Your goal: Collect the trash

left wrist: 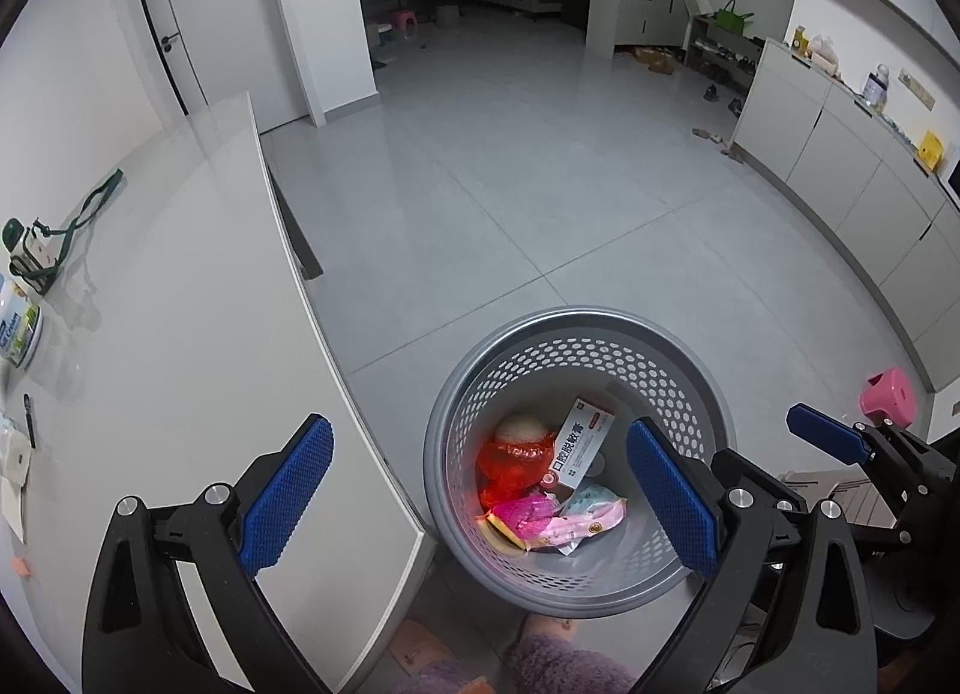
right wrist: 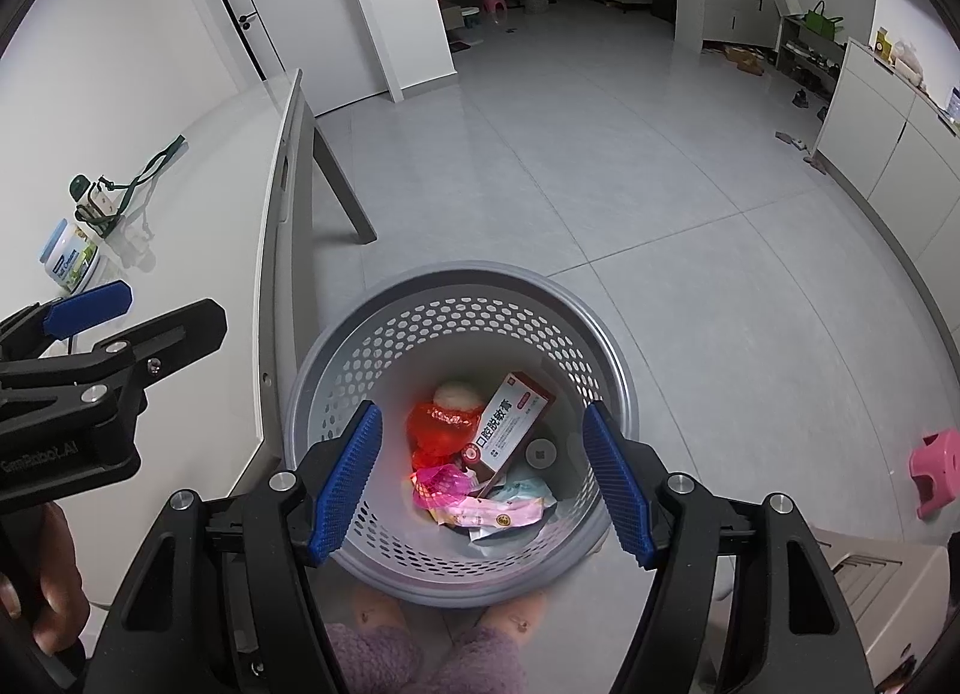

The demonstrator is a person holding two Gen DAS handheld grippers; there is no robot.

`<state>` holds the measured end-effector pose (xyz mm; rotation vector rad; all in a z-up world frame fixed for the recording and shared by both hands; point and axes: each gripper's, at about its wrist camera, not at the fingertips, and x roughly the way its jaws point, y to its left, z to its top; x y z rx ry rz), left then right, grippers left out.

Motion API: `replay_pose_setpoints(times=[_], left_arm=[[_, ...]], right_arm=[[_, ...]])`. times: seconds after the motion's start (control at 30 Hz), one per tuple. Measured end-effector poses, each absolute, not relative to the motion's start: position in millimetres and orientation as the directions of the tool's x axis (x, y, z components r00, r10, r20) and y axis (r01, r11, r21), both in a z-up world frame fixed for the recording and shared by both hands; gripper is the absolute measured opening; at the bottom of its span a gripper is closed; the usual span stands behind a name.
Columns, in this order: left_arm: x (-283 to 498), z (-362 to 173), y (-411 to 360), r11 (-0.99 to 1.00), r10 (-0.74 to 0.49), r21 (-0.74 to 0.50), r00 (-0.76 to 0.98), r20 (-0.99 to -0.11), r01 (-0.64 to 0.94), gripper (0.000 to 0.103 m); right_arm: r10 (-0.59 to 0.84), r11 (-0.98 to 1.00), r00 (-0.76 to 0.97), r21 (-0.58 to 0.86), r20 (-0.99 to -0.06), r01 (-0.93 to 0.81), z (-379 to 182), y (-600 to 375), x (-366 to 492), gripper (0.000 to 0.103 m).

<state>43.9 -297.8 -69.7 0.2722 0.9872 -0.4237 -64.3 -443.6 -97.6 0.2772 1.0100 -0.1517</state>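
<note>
A grey perforated waste basket (left wrist: 576, 325) (right wrist: 468, 280) stands on the floor beside the table. Inside lie a white medicine box with a red end (left wrist: 576, 442) (right wrist: 510, 424), a red plastic wrapper (left wrist: 510, 463) (right wrist: 435, 430), a pink wrapper (left wrist: 528, 514) (right wrist: 441, 481) and a pale packet (left wrist: 585, 517) (right wrist: 498, 514). My left gripper (left wrist: 480, 505) is open and empty, held above the basket's left rim and the table edge. My right gripper (right wrist: 483, 478) is open and empty, directly above the basket. Each gripper shows in the other's view.
A white table (left wrist: 180, 286) (right wrist: 198, 202) stands at left with a milk can (left wrist: 18, 328) (right wrist: 69, 262), a green-strapped bottle (left wrist: 30, 244) (right wrist: 96, 202) and papers (left wrist: 15, 478). A pink stool (left wrist: 888, 391) (right wrist: 936, 469) stands at right. Grey cabinets (left wrist: 840, 165) line the right wall. Slippered feet (right wrist: 510, 616) are below.
</note>
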Motion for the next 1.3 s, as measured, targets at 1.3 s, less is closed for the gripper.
replay_pose_setpoints(times=[1.3], left_arm=[[42.7,-69.4,-292.7,0.896,-0.222,0.017,0.482,-0.847,0.444,0.096]], right_arm=[[0.003,0.956,0.526,0.158,-0.85,0.249,-96.8,-443.3,-64.2,0.066]])
